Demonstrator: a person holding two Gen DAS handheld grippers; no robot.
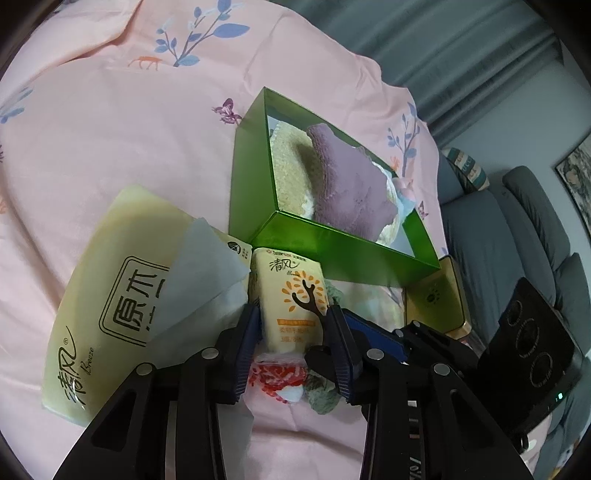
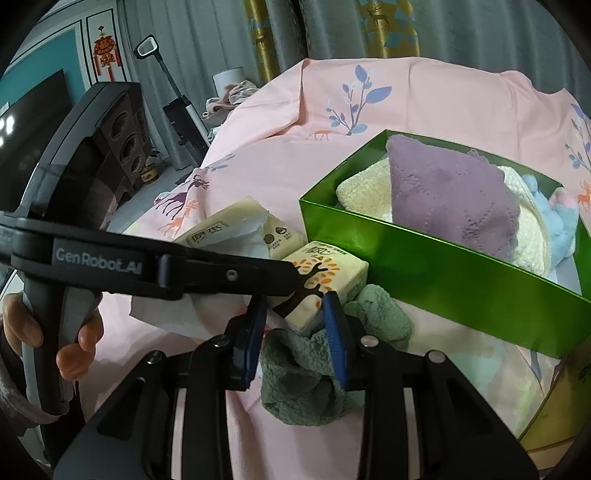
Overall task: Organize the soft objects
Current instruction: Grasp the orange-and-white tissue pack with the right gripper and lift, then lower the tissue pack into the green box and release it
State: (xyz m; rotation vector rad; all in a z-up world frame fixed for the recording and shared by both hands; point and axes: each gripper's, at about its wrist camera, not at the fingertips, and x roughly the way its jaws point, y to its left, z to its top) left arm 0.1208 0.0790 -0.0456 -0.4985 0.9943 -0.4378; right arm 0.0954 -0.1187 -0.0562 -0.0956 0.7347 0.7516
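Glossy green box (image 2: 443,266), fluffy purple towel (image 2: 450,192)

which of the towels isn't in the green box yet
The green towel. It lies on the pink sheet in front of the green box, while the purple towel and cream towel are inside.

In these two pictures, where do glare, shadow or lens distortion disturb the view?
Left wrist view: the green box has a shiny front wall, a shadow falls inside it on the cream towel, and the edges curve. Right wrist view: the box wall is also shiny, the curtains bend, and the corners are black.
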